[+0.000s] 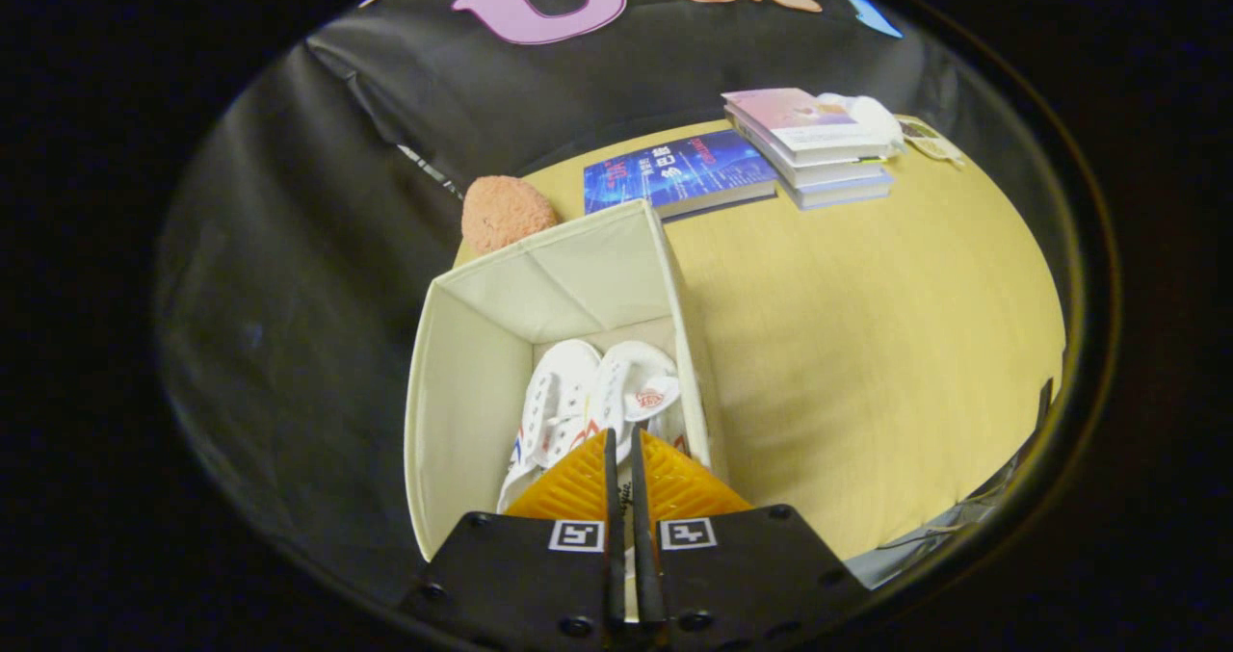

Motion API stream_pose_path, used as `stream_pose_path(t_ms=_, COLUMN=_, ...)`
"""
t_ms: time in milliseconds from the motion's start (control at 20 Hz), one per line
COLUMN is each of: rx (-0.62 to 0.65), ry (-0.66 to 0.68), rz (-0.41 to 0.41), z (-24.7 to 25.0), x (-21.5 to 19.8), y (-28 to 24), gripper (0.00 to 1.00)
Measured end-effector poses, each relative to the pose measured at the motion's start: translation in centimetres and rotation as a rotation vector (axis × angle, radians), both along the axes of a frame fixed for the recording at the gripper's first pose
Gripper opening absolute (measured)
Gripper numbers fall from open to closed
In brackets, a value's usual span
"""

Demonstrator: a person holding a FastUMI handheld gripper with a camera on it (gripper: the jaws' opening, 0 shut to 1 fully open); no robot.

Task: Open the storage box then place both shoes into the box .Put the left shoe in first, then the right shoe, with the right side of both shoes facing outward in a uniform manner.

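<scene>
An open cream fabric storage box stands on the yellow table, directly below and ahead of my fingers. Two white shoes lie side by side on its floor, toes pointing away from me. One shoe is nearer the box's left wall. The other shoe, with a red mark on its tongue, lies by the right wall. My gripper hangs over the box's near end, its fingers almost together. A thin white strip of the right-hand shoe's heel edge is pinched between them. The heels of both shoes are hidden by the fingers.
A fuzzy orange-pink plush sits behind the box's far left corner. A blue book lies just beyond the box, and a stack of books with a white object on it is farther right. Bare yellow tabletop stretches right of the box.
</scene>
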State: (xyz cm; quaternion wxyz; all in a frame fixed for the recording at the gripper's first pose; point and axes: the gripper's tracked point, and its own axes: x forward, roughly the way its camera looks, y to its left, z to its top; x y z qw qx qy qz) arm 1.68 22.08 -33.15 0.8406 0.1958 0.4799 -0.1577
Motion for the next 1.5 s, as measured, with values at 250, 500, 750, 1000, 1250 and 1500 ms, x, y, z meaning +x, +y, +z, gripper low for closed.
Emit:
stream_pose_path(t_ms=250, rx=0.001, ry=-0.059, rz=0.005, z=1.4, x=0.5, y=-0.9, gripper=0.06)
stream_pose_path(t_ms=500, rx=-0.096, ry=-0.183, rz=0.012, z=5.2, x=1.3, y=-4.4, gripper=0.07)
stream_pose_path(t_ms=750, rx=-0.295, ry=-0.378, rz=0.048, z=11.8, x=2.7, y=-8.4, gripper=0.08)
stream_pose_path(t_ms=1000, rx=-0.502, ry=-0.605, rz=0.067, z=20.9, x=3.1, y=-11.2, gripper=0.07)
stream_pose_path(t_ms=1250, rx=-0.651, ry=-0.778, rz=0.074, z=28.8, x=1.9, y=-12.7, gripper=0.08)
stream_pose_path(t_ms=1500, rx=-0.712, ry=-0.863, rz=0.062, z=32.8, x=0.5, y=-15.0, gripper=0.08)
